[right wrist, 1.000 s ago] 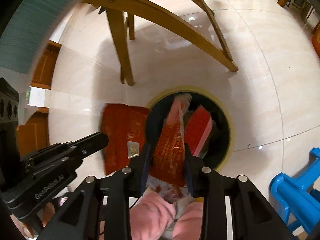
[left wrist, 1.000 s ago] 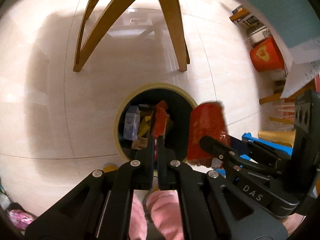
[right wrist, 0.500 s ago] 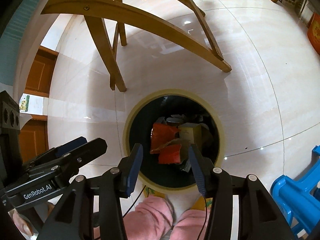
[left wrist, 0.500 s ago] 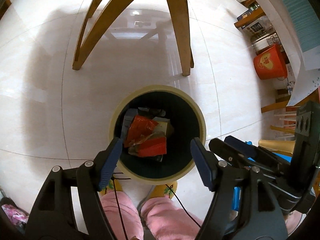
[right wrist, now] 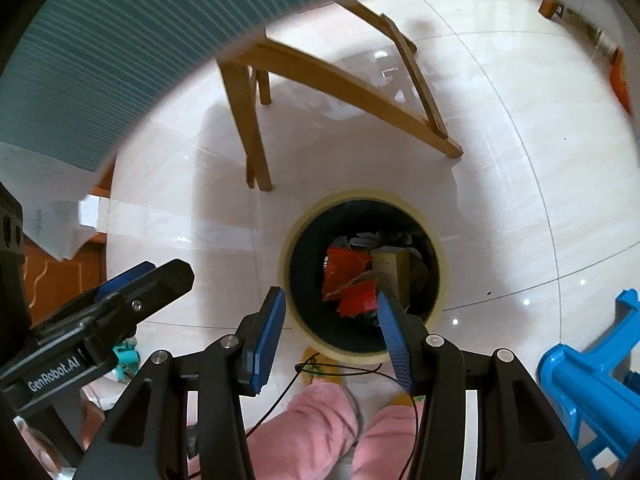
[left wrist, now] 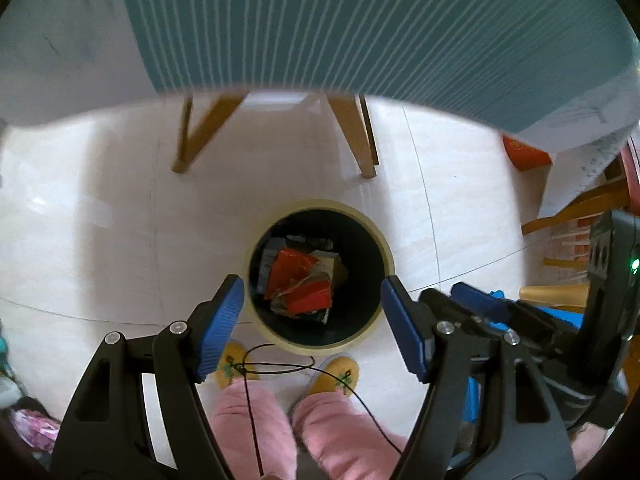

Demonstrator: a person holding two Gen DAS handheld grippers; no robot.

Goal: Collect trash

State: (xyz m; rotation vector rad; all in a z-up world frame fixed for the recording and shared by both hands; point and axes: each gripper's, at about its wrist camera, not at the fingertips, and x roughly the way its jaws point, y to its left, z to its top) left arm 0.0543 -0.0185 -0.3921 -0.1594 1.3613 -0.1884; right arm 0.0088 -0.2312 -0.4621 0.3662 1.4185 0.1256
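A pale glossy tiled floor [left wrist: 100, 240] fills both my views, with a round bin [left wrist: 320, 276] standing on it, its rim cream and its inside dark. Beyond the bin stand wooden legs [right wrist: 244, 120], and above them the edge of a worktop under a teal ribbed cloth [left wrist: 360, 20]. A blue plastic stool [right wrist: 592, 376] sits to one side of the bin.

The trash lies at the bottom of the bin: red wrappers [left wrist: 300, 280] crumpled together on a tan carton [right wrist: 394, 270] and some grey scraps.

My left gripper [left wrist: 312, 320] hangs over the near rim of the bin, pointing steeply down. Its jaws stand wide apart with nothing between them; the wrappers show through the gap, far below the blue pads [left wrist: 218, 328].

My right gripper [right wrist: 332, 334] hangs over the same near rim. Its jaws have just been opening and are parted about halfway, also empty, with the wrappers deep in the bin beyond the tips.

On my side of the bin I see pink trouser legs [left wrist: 256, 432], yellow slippers [left wrist: 336, 376] and a thin black cable [left wrist: 272, 364] looping across the floor.
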